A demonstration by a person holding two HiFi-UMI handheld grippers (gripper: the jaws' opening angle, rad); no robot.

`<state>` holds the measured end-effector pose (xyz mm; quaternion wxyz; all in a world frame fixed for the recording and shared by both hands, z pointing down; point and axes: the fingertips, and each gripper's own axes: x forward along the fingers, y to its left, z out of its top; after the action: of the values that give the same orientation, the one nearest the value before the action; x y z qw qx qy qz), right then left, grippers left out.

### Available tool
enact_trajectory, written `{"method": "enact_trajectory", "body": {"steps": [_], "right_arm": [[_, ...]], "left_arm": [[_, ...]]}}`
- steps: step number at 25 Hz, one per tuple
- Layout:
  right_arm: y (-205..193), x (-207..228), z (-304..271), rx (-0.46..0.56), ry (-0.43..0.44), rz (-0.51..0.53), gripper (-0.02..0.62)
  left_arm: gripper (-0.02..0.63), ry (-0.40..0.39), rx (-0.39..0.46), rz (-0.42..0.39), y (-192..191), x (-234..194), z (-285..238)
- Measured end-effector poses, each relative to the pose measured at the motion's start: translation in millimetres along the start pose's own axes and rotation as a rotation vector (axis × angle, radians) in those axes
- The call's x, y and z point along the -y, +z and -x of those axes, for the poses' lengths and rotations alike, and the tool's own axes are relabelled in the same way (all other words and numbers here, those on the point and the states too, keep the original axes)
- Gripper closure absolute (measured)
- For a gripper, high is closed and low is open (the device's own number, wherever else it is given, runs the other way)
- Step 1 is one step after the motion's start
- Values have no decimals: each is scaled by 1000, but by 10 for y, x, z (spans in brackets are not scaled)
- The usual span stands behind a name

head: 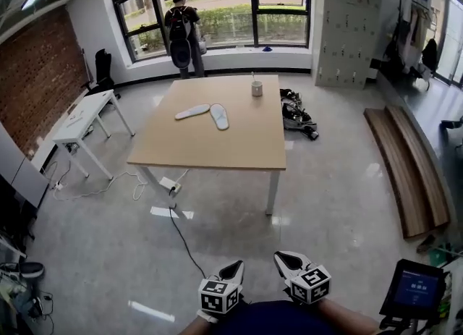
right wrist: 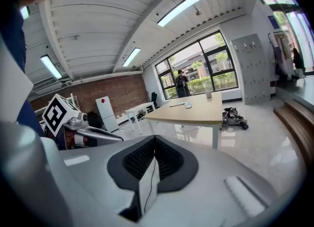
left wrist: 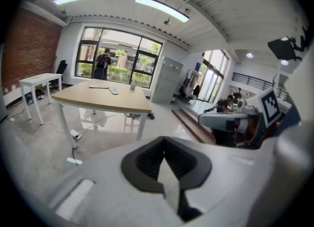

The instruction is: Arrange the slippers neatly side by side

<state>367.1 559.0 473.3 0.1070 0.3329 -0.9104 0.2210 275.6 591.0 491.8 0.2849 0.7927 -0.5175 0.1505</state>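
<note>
I have both grippers low and close in, side by side. The left gripper (head: 233, 268) has its jaws pressed together on nothing, and the right gripper (head: 288, 260) is closed and empty too.

The two slippers (head: 192, 112) are well ahead of both, on the wooden table (head: 217, 145). Their far ends are close together and they splay apart toward me. I cannot tell whether they touch. A cup (head: 257, 88) stands beyond them, toward the right gripper's side.

Open floor lies between the grippers and the table, crossed by a black cable (head: 182, 236) that runs from a power strip (head: 170, 184) by the near table leg.

A white side table (head: 79, 124) is off to the left gripper's side. On the right gripper's side are a dark heap (head: 296, 115) beside the table, long wooden planks (head: 409, 167) and, close by, a small screen (head: 414, 290). A person (head: 181, 26) stands at the window (head: 228, 4) beyond the table.
</note>
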Motion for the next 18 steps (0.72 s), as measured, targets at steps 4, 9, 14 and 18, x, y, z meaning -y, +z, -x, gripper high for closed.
{"method": "enact_trajectory", "body": {"steps": [4,9,14,18], "right_arm": [[176,227,60,32,-183,-47,584],[104,362,-7,85,-318,-113,584],[39,248,-187,72,-374,-128,584],[68,104,-407,41,-377,-118,584]], "left_arm": [[601,-133,-41,-72,203,-10,-260],[601,-258,-86,-122,283,-89,-464],[601,-329,-104,-122,331,-301,-487],[601,-342,-111,-100,327,-537,-449]]}}
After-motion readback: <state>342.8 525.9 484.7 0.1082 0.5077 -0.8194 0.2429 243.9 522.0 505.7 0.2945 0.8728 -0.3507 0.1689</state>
